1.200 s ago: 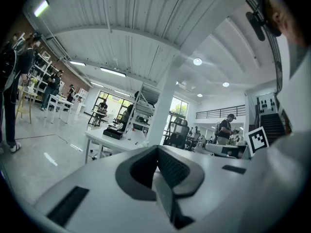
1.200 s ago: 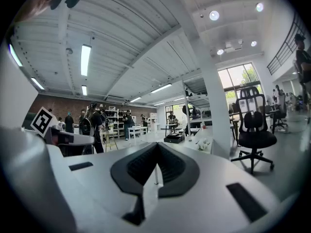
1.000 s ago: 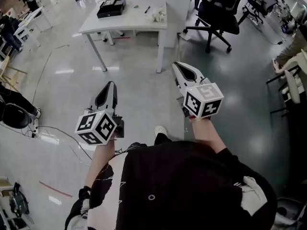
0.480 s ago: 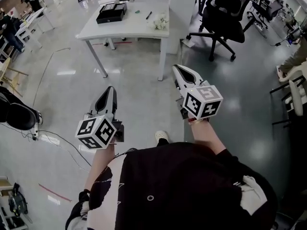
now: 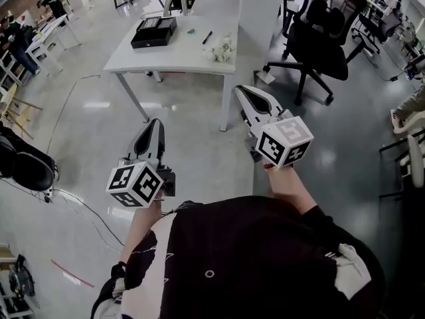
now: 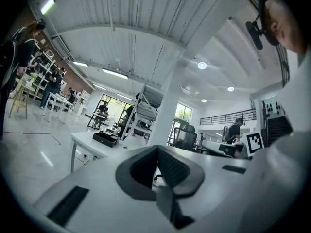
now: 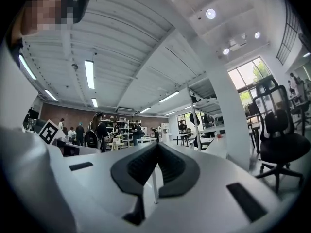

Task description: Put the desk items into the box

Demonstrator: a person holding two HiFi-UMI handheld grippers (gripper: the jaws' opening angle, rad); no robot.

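At 11 o'clock in the head view, on the white surface (image 5: 166, 57):

- Black box (image 5: 154, 32): low and flat, at the far left part of the surface.
- Small green item (image 5: 191, 31): at the box's 3 o'clock, near it but apart; too small to identify.
- Dark pen (image 5: 206, 37): further toward 3 o'clock, lying aslant.
- White crumpled bundle (image 5: 223, 48): at the pen's 5 o'clock, near the right edge; kind not discernible.

All four lie on the surface, outside the box and apart from one another.

- Left gripper (image 5: 155, 122): at the surface's 6 o'clock, over the floor (image 5: 192, 145) and well apart from the surface, pointing toward 12 o'clock. Jaws pressed together, nothing between them.
- Right gripper (image 5: 240, 90): at 1 o'clock from the left one, beside the surface's near right leg in the picture, apart from it, pointing toward 11 o'clock. Jaws pressed together, nothing between them.
- Marker cubes: one at the rear of each gripper, left (image 5: 135, 183), right (image 5: 284, 141).
- Person's black top (image 5: 259, 258): fills 6 o'clock.

Surroundings:

- White pillar (image 5: 260, 12): at 12 o'clock, just right of the surface.
- Black office chair (image 5: 320, 42): at 2 o'clock.
- Black seat (image 5: 26, 168): at 9 o'clock.
- Thin cable (image 5: 80, 201): on the floor at 8 o'clock.
- People (image 5: 16, 35): at desks, 10 o'clock, far off.
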